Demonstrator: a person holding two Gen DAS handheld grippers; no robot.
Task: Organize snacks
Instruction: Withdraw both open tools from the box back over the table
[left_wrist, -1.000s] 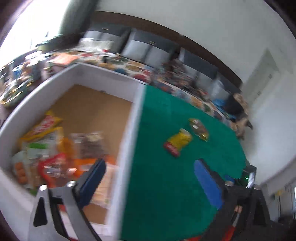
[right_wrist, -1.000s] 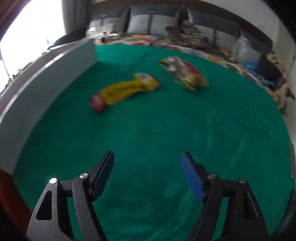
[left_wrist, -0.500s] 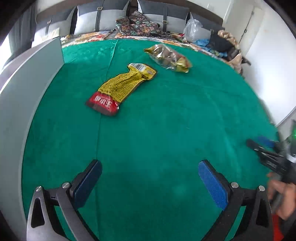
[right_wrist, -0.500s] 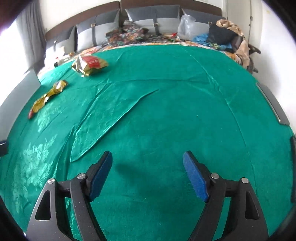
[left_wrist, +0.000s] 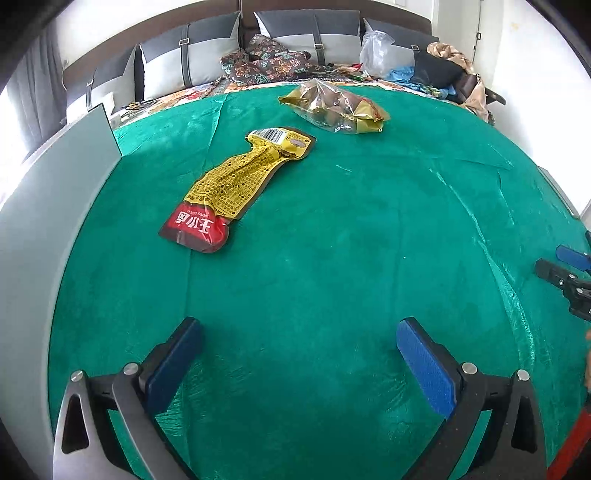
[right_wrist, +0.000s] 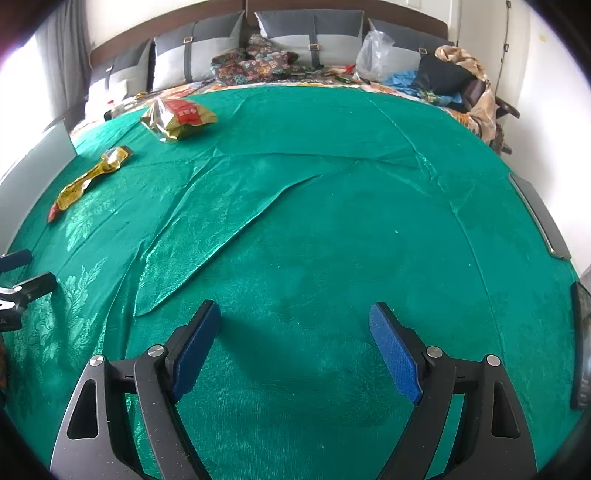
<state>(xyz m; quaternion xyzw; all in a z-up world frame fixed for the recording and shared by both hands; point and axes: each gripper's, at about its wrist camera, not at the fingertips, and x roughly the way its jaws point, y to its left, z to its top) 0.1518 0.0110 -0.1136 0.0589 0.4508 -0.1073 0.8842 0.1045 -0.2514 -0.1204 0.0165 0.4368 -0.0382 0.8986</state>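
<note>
**Two snack packets on the green cloth**

The long yellow packet (left_wrist: 236, 188) lies flat and slightly crumpled, running diagonally: its red end with white characters points toward the near left, its barcoded end toward the far right. Just beyond that barcoded end, apart from it, rests the clear-and-gold bag (left_wrist: 334, 107), puffed and filled with brown pieces; the right wrist view shows a red label on it (right_wrist: 177, 118).

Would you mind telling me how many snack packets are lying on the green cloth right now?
2. The long yellow-and-red packet lies near the grey box wall; the gold bag sits just beyond it, apart. Whatever is inside the box is hidden.
</note>
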